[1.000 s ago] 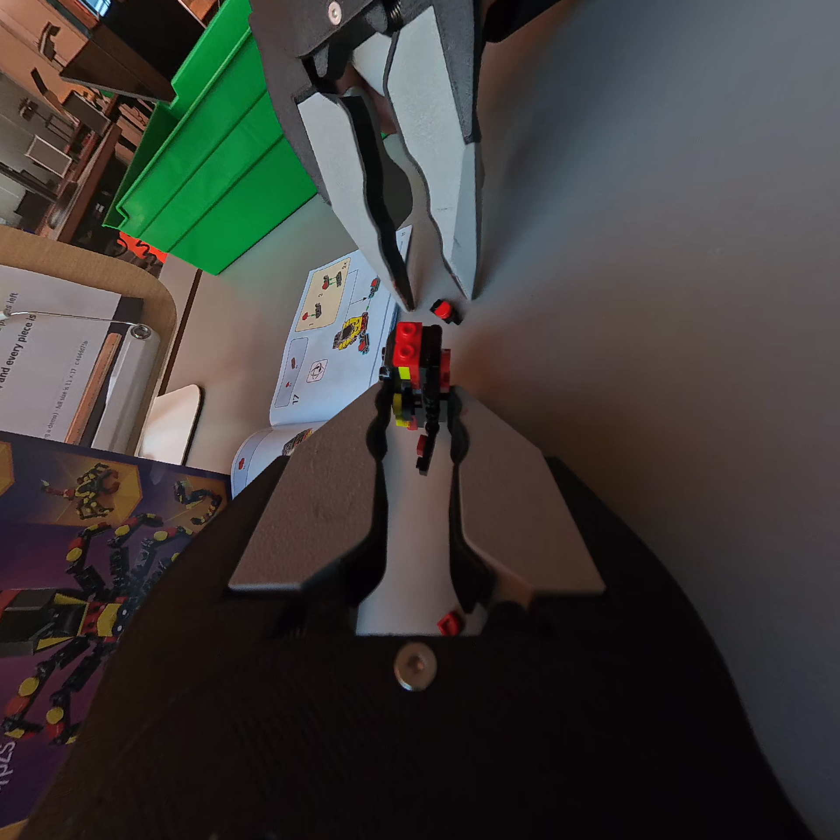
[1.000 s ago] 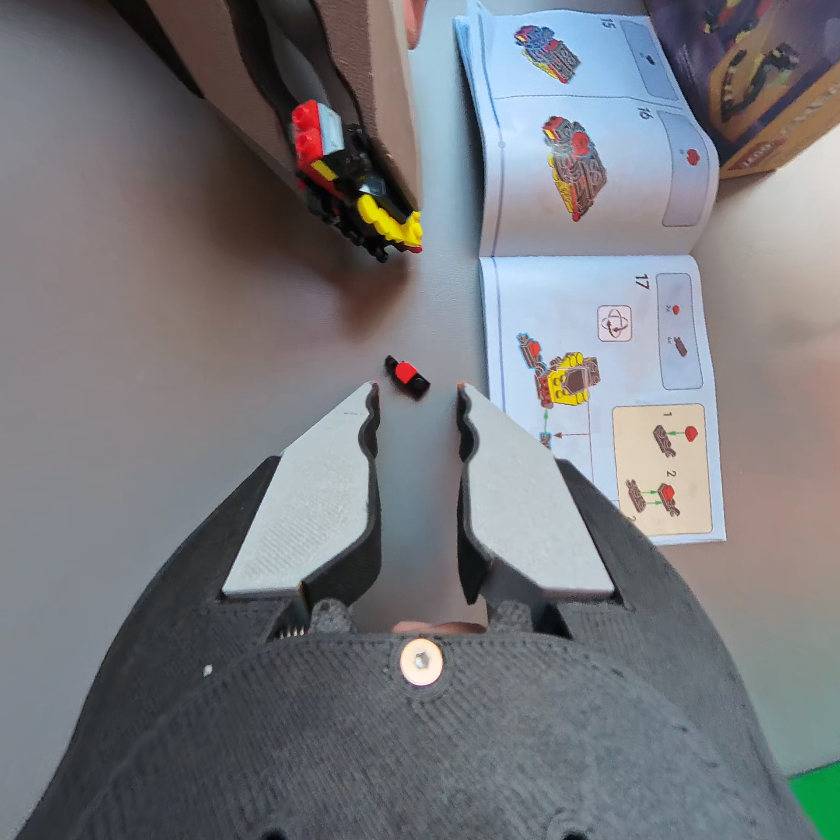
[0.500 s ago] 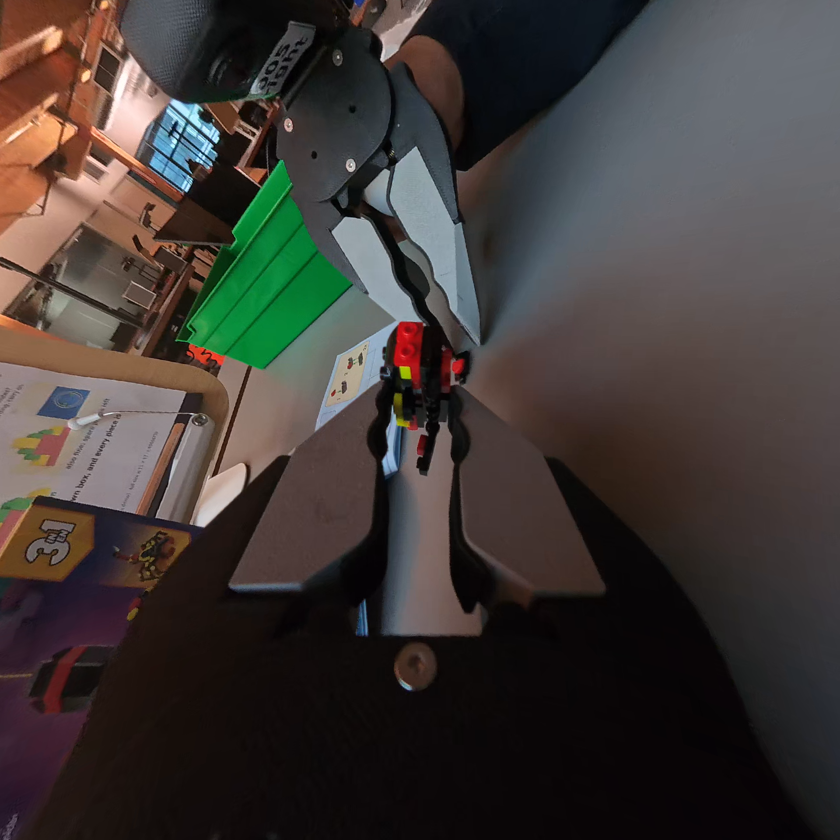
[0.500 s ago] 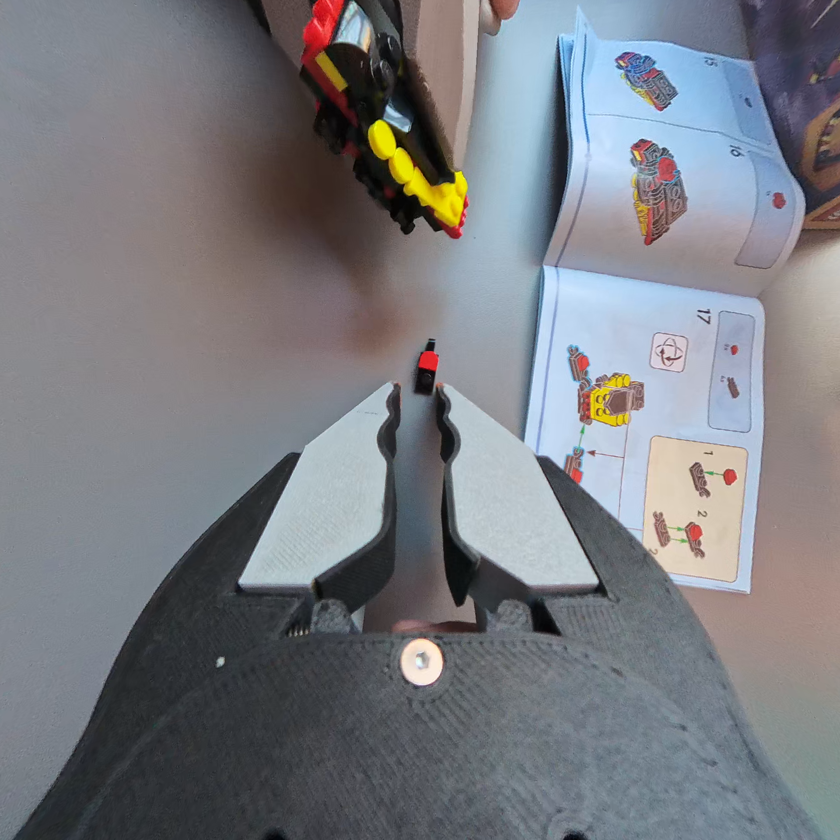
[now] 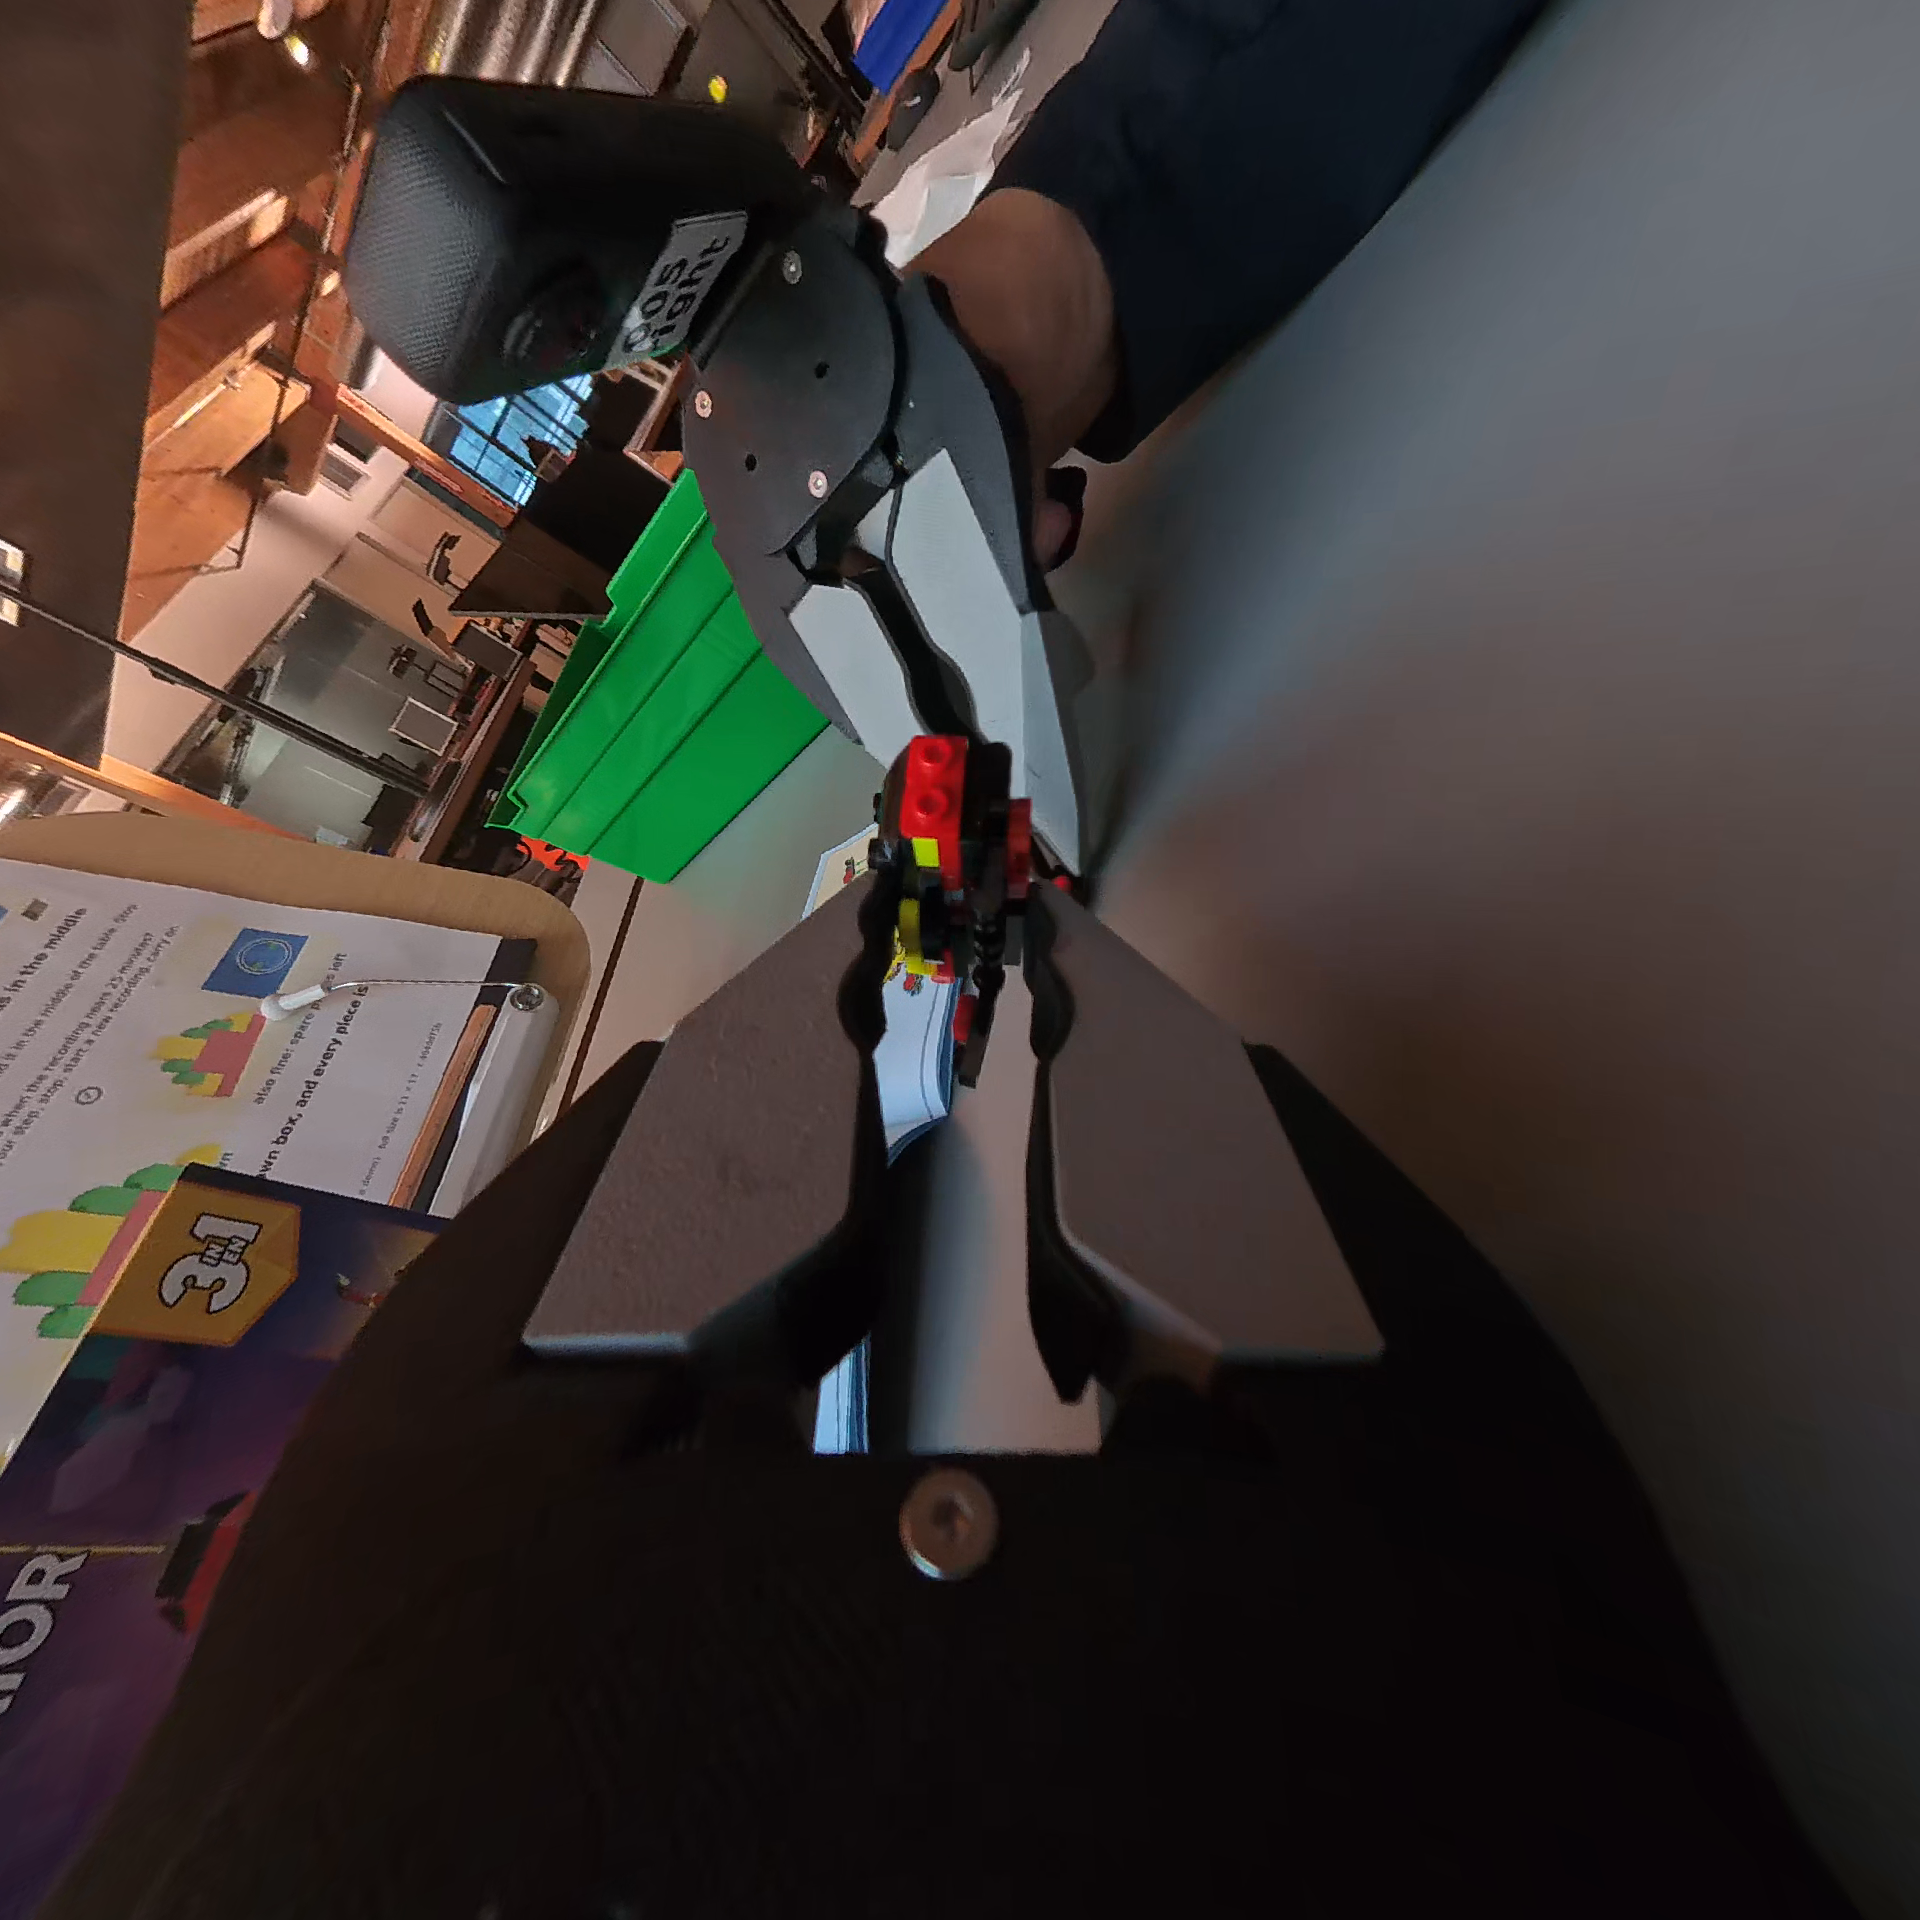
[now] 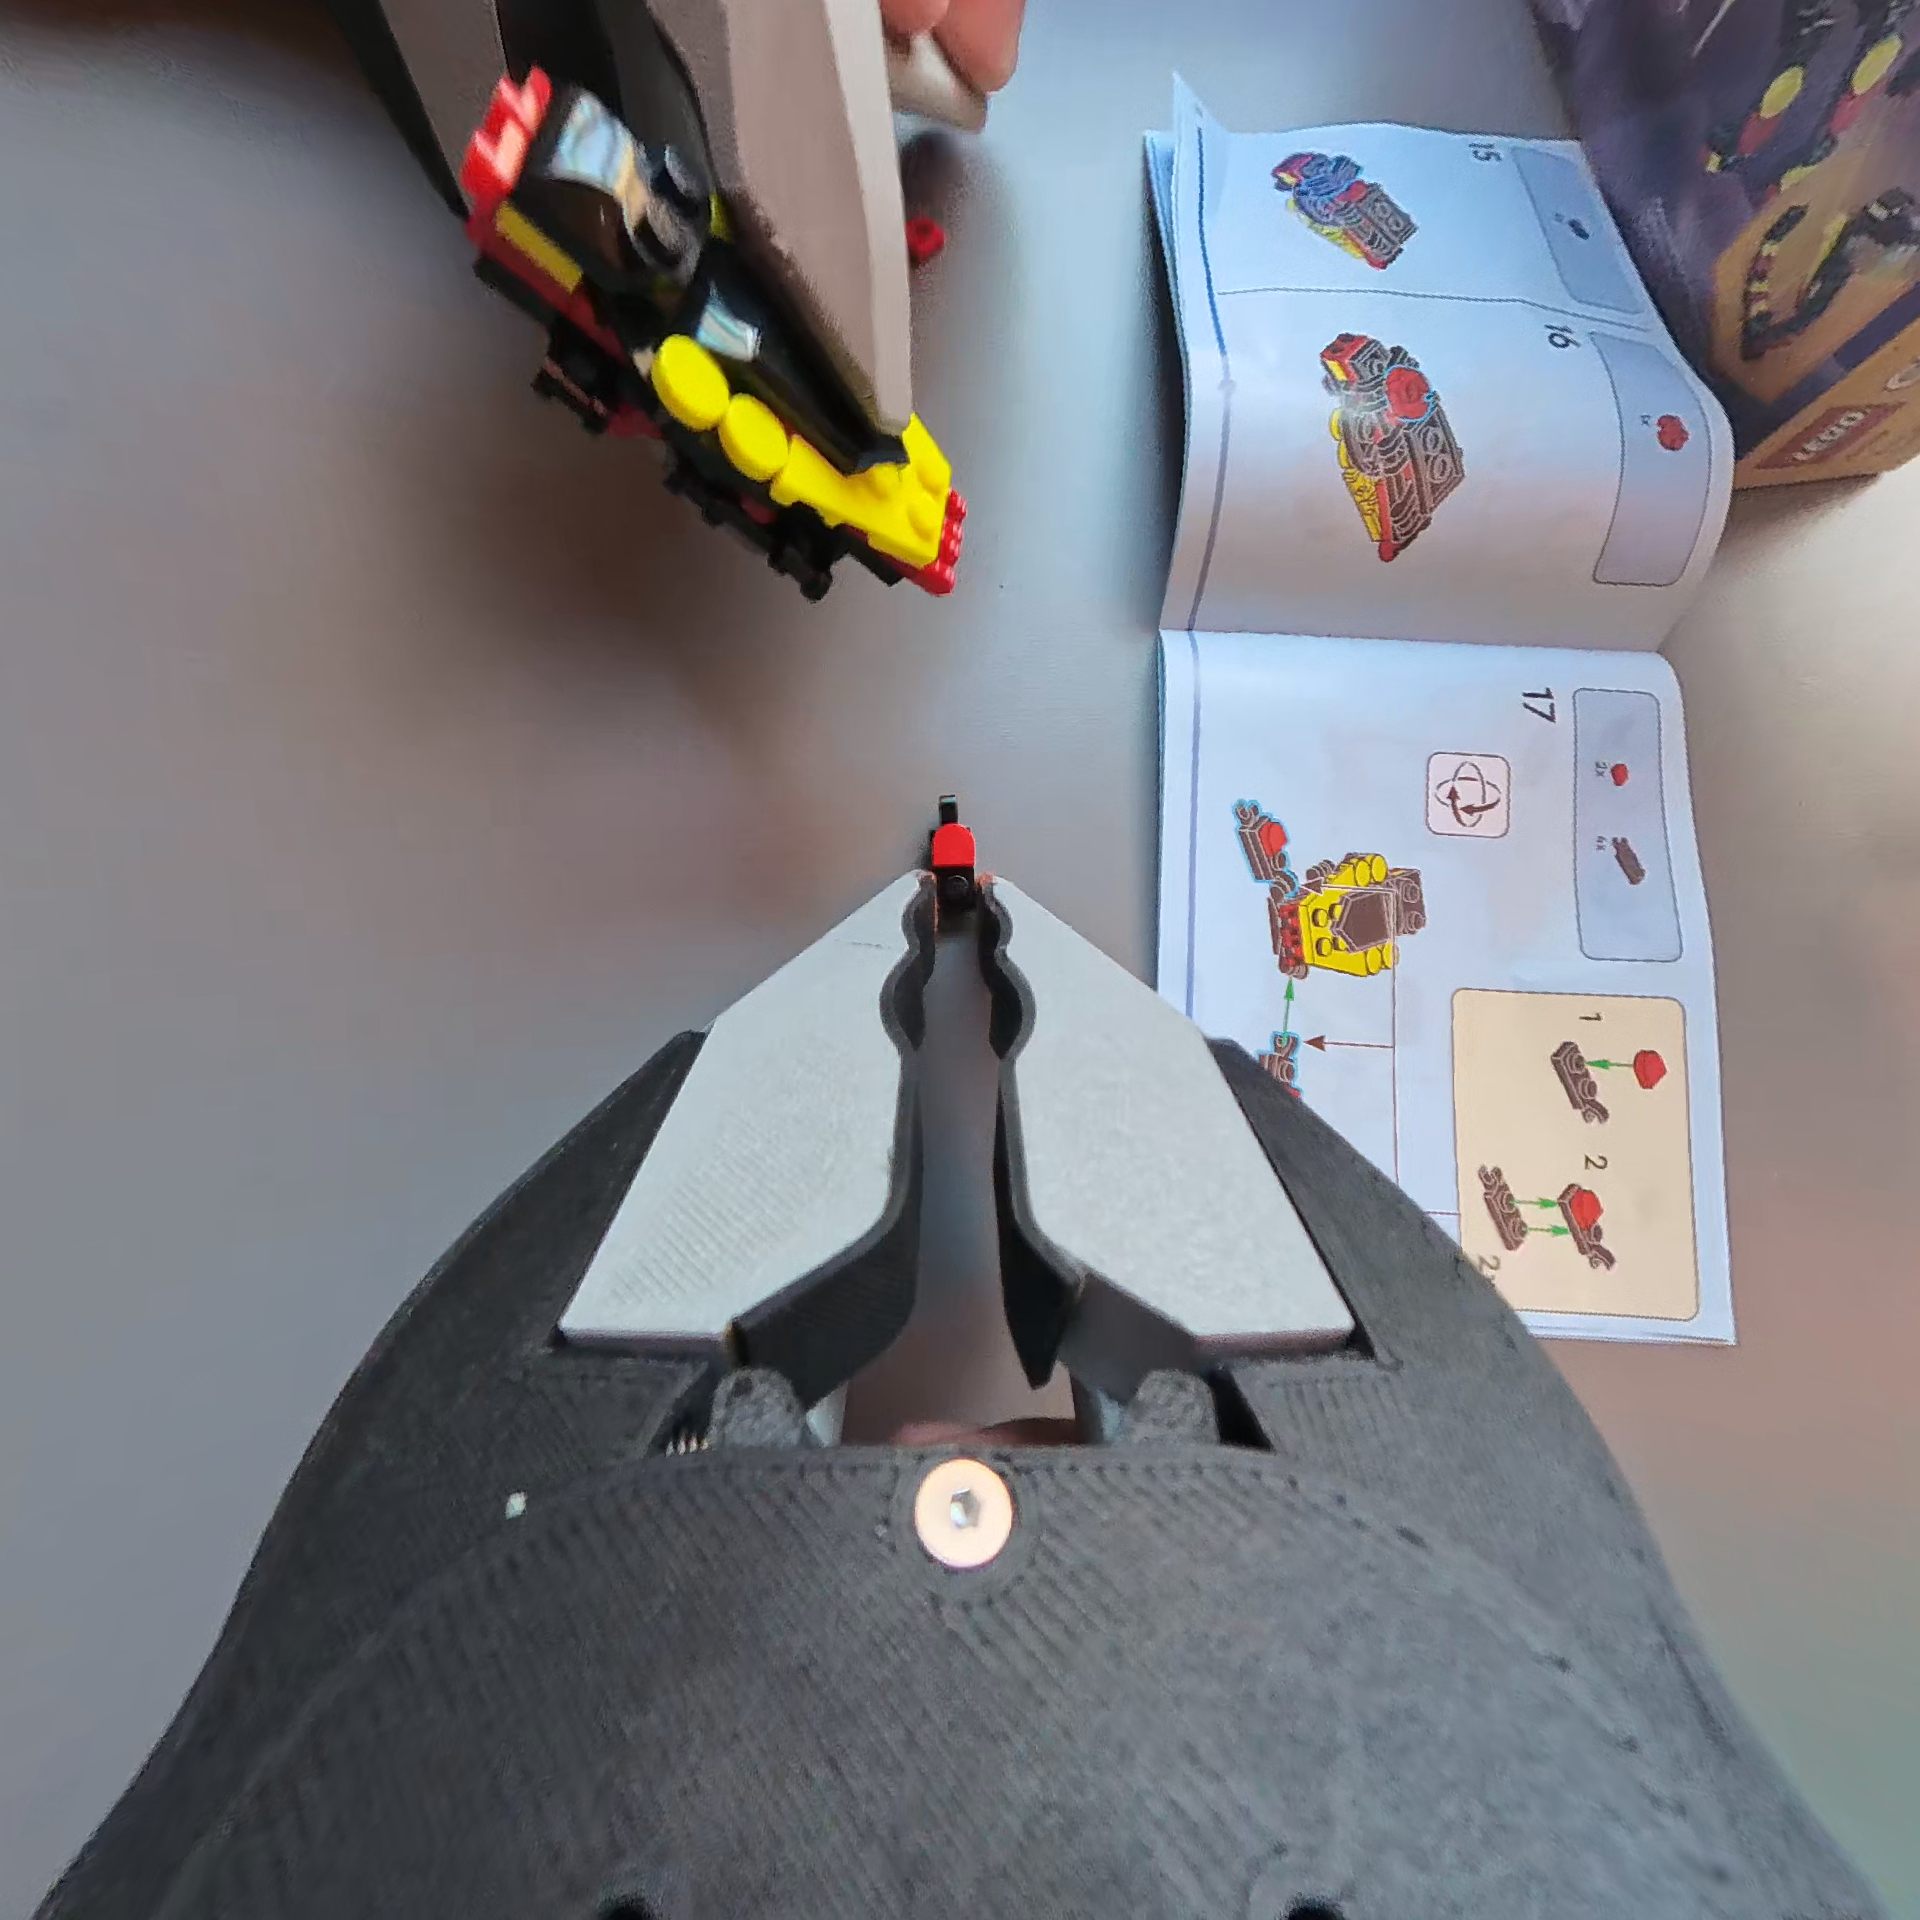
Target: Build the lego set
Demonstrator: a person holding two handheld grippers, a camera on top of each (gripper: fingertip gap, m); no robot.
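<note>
My left gripper (image 5: pixel 948 914) is shut on a red, black and yellow lego model (image 5: pixel 951 862) and holds it above the grey table. The same model (image 6: pixel 727 374) shows at the top left of the right wrist view, between the left gripper's fingers (image 6: pixel 821 208). My right gripper (image 6: pixel 954 883) is shut on a small black piece with a red stud (image 6: pixel 952 857), held at its fingertips. In the left wrist view the right gripper (image 5: pixel 1039 821) stands just behind the model, tips down at the table.
An open instruction booklet (image 6: pixel 1455 727) lies to the right of the right gripper. The lego box (image 6: pixel 1787 208) is at the far right corner. Another small red piece (image 6: pixel 925 237) lies on the table near the left gripper. A green bin (image 5: pixel 665 717) stands behind. Spacing between my two grippers at the tips: around 7 cm.
My right gripper closed its fingers around the small black and red piece, which turned in line with them. My left gripper came closer with the model and tilted up.
</note>
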